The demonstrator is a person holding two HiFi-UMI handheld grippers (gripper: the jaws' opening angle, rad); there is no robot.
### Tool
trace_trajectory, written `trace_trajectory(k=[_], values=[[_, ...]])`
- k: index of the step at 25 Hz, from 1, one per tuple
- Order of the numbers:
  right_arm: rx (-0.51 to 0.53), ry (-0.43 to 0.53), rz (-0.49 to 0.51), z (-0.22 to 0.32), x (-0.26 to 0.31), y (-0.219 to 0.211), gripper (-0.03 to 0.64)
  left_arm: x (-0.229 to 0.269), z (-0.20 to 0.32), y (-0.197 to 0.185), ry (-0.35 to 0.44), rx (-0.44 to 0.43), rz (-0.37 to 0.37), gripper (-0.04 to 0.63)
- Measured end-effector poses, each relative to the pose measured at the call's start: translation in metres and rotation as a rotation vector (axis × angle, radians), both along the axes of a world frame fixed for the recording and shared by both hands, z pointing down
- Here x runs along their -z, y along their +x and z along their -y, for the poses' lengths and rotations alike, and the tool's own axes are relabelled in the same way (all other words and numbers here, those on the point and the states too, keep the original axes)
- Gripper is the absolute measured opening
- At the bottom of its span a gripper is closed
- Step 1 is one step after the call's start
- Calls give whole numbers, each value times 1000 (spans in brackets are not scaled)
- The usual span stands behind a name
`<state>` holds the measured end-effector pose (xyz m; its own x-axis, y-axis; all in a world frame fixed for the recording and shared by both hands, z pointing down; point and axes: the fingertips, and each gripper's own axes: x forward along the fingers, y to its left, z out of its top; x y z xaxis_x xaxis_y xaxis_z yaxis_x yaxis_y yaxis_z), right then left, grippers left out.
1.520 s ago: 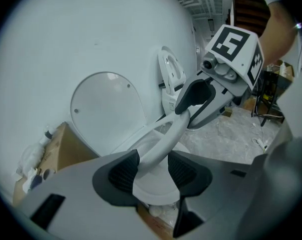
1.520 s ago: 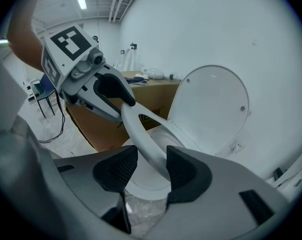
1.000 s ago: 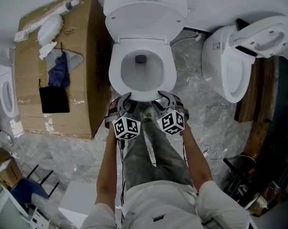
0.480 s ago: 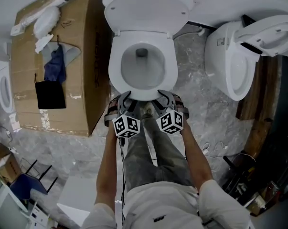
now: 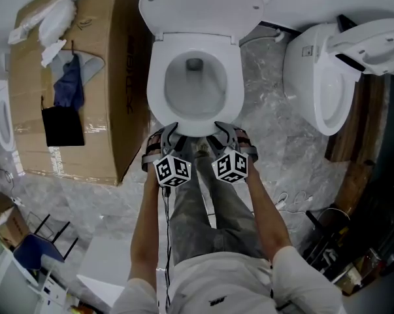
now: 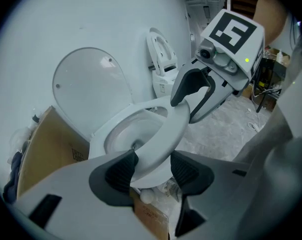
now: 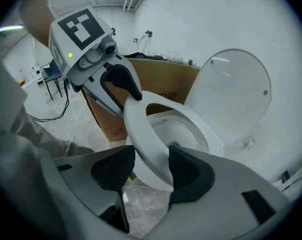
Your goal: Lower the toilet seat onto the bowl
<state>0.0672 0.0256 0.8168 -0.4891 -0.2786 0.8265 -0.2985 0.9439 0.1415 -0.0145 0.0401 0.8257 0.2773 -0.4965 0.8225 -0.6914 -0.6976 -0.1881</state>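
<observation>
The white toilet seat (image 5: 159, 90) lies flat on the bowl, and the lid (image 5: 203, 5) stands up behind it. Both grippers are at the seat's front rim, side by side. My left gripper (image 5: 170, 135) has the seat's rim (image 6: 166, 134) between its pads (image 6: 118, 171); its jaws are opening and a gap shows beside one pad. My right gripper (image 5: 224, 133) also straddles the seat's rim (image 7: 143, 134), its pads (image 7: 188, 171) standing about as wide, with floor showing beside one pad. From each gripper view I see the other gripper, the right one (image 6: 193, 96) and the left one (image 7: 123, 91).
A big cardboard box (image 5: 112, 110) with clothes and packing on it stands left of the toilet. A second toilet (image 5: 317, 84) stands to the right beside a dark wooden board (image 5: 353, 129). The person's legs (image 5: 210, 201) are just behind the grippers. A blue chair (image 5: 27, 254) is at lower left.
The head view has shifted, so the toilet sits a little higher in it. Both grippers stay at the seat's front rim, and the seat lies on the bowl throughout.
</observation>
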Motion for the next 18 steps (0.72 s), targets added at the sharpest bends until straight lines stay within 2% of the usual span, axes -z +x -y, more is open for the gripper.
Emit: trace_trajectory(k=[18], values=[[21, 27, -56, -17, -61, 6, 218, -63, -17, 4, -45, -24, 70, 252]])
